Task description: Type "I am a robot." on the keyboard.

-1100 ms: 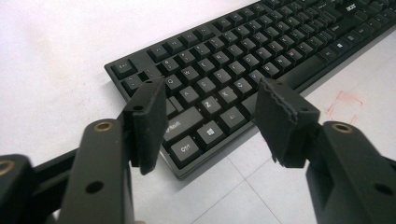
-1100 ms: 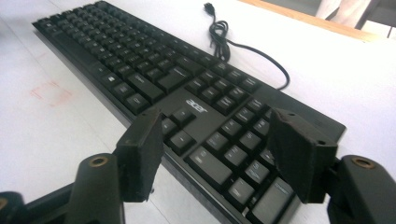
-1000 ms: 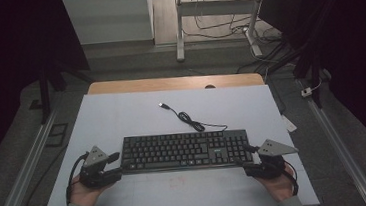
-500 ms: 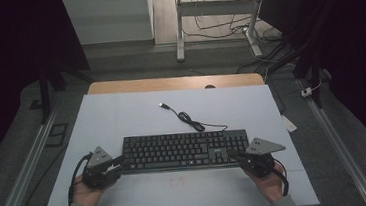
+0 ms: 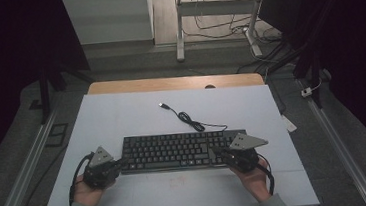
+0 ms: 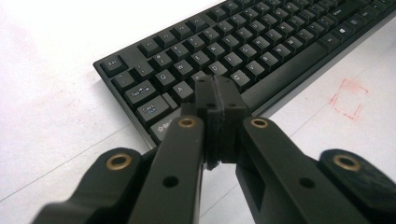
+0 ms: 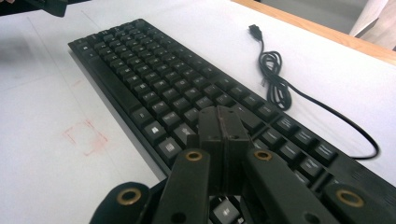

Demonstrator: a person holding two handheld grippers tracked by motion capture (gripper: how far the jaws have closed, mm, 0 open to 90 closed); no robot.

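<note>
A black keyboard [image 5: 180,151] lies across the near middle of the white table top [image 5: 121,113]. Its cable [image 5: 192,121] curls away behind it to a loose USB plug [image 5: 162,105]. My left gripper [image 5: 121,163] is at the keyboard's left end. Its jaws have just been closing and now stand shut with nothing between them, the tips [image 6: 215,91] over the keys near Caps Lock [image 6: 154,108]. My right gripper [image 5: 215,155] is shut and empty too, its tips [image 7: 219,119] low over the keys at the keyboard's right part [image 7: 154,79]. Whether either tip touches a key I cannot tell.
A faint red square mark [image 5: 178,181] sits on the table just in front of the keyboard. A wooden strip [image 5: 169,83] borders the far edge. Metal rails [image 5: 21,172] run along both sides, and desk legs and cables [image 5: 214,20] stand on the floor beyond.
My right gripper has slid left from beside the keyboard's right end to over its keys. The left gripper has stayed at the left end.
</note>
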